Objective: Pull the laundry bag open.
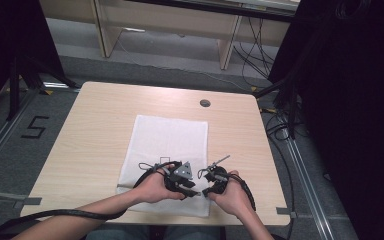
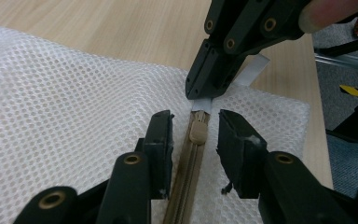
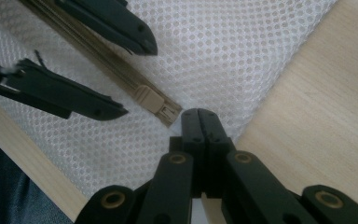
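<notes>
A white mesh bag (image 1: 165,140) lies flat on the wooden table (image 1: 95,130), with a beige zipper (image 2: 186,177) along its near edge. The zipper's beige slider (image 2: 198,132) sits near the end of the track. My left gripper (image 2: 195,140) is open, one jaw on each side of the slider with a gap at both pads. Just past the slider, my right gripper (image 2: 199,91) is shut on a small white tab (image 2: 202,104) at the zipper's end. The right gripper view has its closed jaws (image 3: 199,122) at the bag's edge, the slider (image 3: 150,99) just ahead and the left gripper (image 3: 133,79) beyond.
Both hands work at the table's near edge (image 1: 145,217), close together. A round cable hole (image 1: 205,103) sits at the far side. Black cables (image 1: 55,215) trail off the front. Dark curtains and stands flank the table; a wooden desk (image 1: 170,25) stands behind.
</notes>
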`<state>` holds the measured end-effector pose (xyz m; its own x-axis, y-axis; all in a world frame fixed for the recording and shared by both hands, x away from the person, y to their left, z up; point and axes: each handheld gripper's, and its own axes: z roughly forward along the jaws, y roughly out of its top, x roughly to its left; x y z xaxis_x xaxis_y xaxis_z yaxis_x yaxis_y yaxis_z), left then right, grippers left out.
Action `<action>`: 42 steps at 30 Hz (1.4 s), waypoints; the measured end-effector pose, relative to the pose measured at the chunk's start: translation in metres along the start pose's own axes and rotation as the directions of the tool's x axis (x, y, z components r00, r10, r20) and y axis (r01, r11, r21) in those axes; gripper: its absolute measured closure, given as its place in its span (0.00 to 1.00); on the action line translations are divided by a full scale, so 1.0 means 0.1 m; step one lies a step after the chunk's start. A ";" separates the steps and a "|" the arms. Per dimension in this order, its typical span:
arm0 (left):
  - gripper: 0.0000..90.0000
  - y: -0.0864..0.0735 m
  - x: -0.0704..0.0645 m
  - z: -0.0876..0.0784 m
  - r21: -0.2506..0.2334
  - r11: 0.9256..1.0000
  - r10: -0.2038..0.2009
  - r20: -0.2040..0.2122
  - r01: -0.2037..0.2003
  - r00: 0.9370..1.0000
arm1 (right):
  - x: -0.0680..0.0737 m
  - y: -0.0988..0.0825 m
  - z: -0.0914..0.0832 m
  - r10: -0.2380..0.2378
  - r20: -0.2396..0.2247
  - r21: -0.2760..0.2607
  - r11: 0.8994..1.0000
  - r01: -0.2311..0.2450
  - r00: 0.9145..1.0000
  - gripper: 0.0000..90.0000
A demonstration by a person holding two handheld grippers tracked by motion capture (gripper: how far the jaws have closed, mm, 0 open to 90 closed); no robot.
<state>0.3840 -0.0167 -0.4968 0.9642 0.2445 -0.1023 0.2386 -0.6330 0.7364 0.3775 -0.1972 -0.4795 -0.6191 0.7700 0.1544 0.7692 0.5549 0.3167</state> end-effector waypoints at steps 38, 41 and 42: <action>0.87 0.06 0.02 0.16 0.042 0.999 0.011 0.029 -0.012 1.000 | -0.01 -0.01 0.00 0.010 -0.008 -0.001 1.000 -0.010 1.000 1.00; 0.86 0.05 0.00 0.19 0.032 0.999 0.012 0.035 -0.013 0.999 | -0.02 -0.01 0.01 0.007 -0.009 -0.006 1.000 -0.007 1.000 1.00; 0.86 0.04 -0.02 0.20 0.028 1.000 -0.001 0.038 0.000 0.999 | -0.02 -0.01 0.01 0.007 -0.009 -0.006 1.000 -0.007 1.000 1.00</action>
<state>0.3858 -0.0342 -0.5073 0.9677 0.2171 -0.1279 0.2414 -0.6535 0.7174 0.3780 -0.1987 -0.4805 -0.6149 0.7712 0.1647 0.7727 0.5474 0.3214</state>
